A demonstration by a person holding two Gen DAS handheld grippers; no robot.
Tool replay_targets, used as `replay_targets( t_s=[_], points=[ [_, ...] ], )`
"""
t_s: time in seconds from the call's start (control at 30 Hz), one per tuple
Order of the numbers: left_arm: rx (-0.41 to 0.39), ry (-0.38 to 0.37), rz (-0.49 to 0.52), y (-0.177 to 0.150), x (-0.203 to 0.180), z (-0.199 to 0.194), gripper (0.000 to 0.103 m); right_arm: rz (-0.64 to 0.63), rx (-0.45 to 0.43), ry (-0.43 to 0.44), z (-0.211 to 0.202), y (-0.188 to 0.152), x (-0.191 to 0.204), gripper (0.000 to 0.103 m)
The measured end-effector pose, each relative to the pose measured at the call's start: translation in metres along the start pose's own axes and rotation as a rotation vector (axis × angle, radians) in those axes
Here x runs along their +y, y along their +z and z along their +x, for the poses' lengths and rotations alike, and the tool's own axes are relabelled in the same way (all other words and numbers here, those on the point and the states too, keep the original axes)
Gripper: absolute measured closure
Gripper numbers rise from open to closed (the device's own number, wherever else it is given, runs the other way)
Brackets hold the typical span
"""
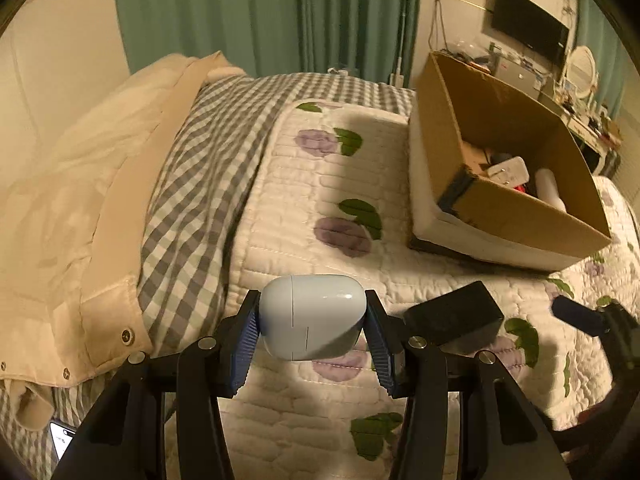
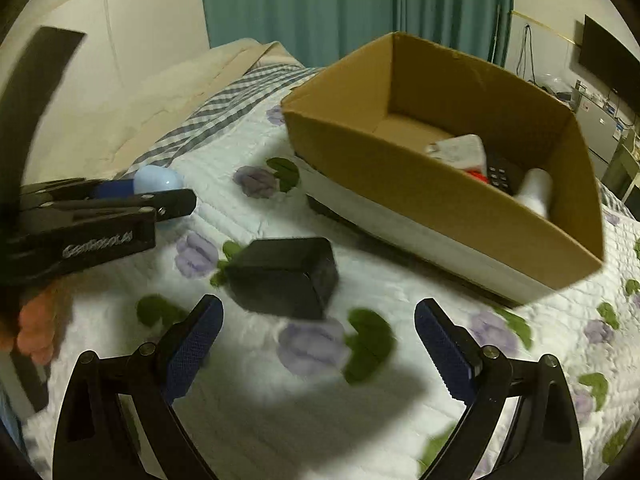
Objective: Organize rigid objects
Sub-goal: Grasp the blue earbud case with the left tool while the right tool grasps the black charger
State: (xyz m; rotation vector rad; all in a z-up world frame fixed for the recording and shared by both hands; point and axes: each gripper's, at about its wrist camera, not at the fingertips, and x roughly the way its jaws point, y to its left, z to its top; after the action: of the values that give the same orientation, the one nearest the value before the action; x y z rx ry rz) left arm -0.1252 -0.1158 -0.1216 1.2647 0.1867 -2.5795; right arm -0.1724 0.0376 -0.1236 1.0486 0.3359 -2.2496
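My left gripper (image 1: 312, 320) is shut on a pale blue rounded case (image 1: 312, 316) and holds it above the quilt; it also shows in the right wrist view (image 2: 156, 179). A black box (image 1: 454, 318) lies on the quilt just right of it, and in the right wrist view (image 2: 284, 276) it lies just ahead of my right gripper (image 2: 318, 344), which is open and empty. A cardboard box (image 2: 420, 192) stands at the right, holding a white charger (image 2: 460, 150), a black remote (image 2: 502, 174) and a white bottle (image 2: 536, 190).
A floral quilt (image 1: 320, 184) covers the bed. A checked blanket (image 1: 200, 184) and a cream coat (image 1: 72, 208) lie at the left. A phone (image 1: 62, 442) lies at the lower left. Green curtains and a cluttered desk stand behind.
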Motion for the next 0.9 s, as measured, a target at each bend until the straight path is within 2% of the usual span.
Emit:
replay_targets(
  t_s=[0.27, 0.47, 0.57, 0.77, 0.9],
  points=[
    [0.008, -0.024, -0.017, -0.002, 0.006, 0.007, 0.052, -0.006, 0.026, -0.028, 0.035, 0.008, 0.026, 0.007],
    [0.009, -0.026, -0.010, -0.005, 0.006, 0.009, 0.052, -0.035, 0.070, -0.072, 0.057, 0.012, 0.036, 0.020],
    [0.012, -0.023, -0.008, -0.006, 0.006, 0.010, 0.052, -0.024, 0.073, -0.089, 0.058, 0.012, 0.032, 0.029],
    [-0.002, -0.023, 0.003, -0.006, 0.004, 0.007, 0.052, -0.012, 0.044, -0.095, 0.050, 0.010, 0.031, 0.032],
    [-0.021, -0.026, 0.016, -0.006, 0.000, 0.001, 0.052, 0.023, -0.007, -0.091, 0.025, 0.008, 0.022, 0.034]
  ],
)
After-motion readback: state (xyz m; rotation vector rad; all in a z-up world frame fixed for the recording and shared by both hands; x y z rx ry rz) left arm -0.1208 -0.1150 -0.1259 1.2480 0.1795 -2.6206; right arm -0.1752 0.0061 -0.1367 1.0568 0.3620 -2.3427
